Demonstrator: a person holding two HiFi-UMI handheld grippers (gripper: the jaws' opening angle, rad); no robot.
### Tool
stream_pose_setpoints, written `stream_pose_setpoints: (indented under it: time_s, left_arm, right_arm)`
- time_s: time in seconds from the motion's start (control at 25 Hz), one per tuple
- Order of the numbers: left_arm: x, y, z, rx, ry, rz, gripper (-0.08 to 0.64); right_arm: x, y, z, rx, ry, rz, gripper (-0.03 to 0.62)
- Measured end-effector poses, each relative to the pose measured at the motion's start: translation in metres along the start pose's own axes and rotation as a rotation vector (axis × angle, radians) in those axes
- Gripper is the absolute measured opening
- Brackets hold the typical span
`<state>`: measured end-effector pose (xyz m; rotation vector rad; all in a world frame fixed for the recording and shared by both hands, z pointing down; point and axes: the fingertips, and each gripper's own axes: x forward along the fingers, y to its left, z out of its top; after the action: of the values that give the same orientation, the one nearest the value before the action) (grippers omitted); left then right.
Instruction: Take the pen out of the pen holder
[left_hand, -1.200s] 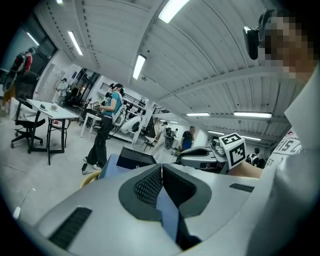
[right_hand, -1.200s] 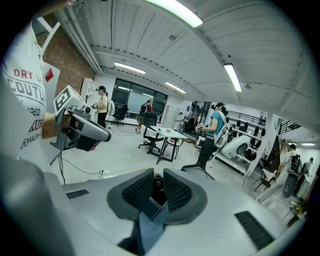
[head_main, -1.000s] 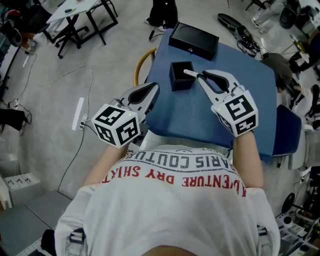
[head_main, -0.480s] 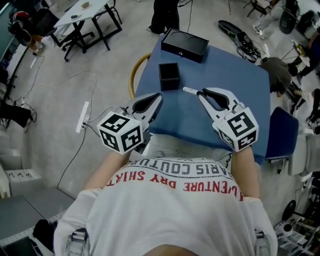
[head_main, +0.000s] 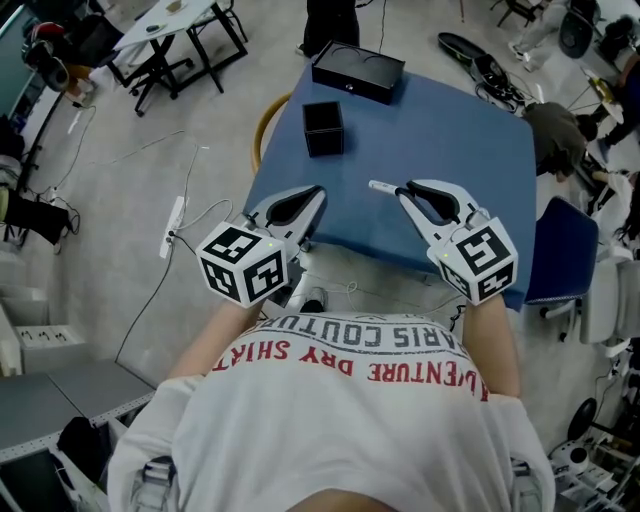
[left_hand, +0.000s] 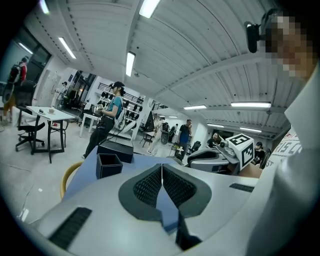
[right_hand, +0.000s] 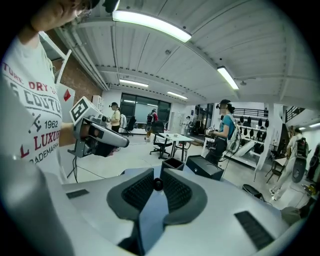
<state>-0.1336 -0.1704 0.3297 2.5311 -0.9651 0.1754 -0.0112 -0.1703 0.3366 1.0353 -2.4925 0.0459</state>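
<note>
Pen of slim white plastic (head_main: 381, 187) is clamped at one end between the jaws of the right gripper (head_main: 405, 190). The rest of it sticks out past the gripper's tips over the blue tabletop (head_main: 450, 130). The square black open-topped pen holder (head_main: 323, 128) stands well ahead and to the left of that gripper, apart from the pen, with a flat black box (head_main: 358, 72) just beyond. The left gripper (head_main: 316, 192) hangs at the tabletop's near edge, jaws pressed together on nothing.
</note>
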Motion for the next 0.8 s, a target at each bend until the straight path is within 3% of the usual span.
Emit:
stream_pose_setpoints:
  time_s: [0.8]
  left_arm:
    - [0.001, -0.049, -0.014, 0.026, -0.006, 0.023, 0.031]
  right_arm:
    - [-0.045, 0.006, -0.017, 0.012, -0.049, 0.016, 0.067]
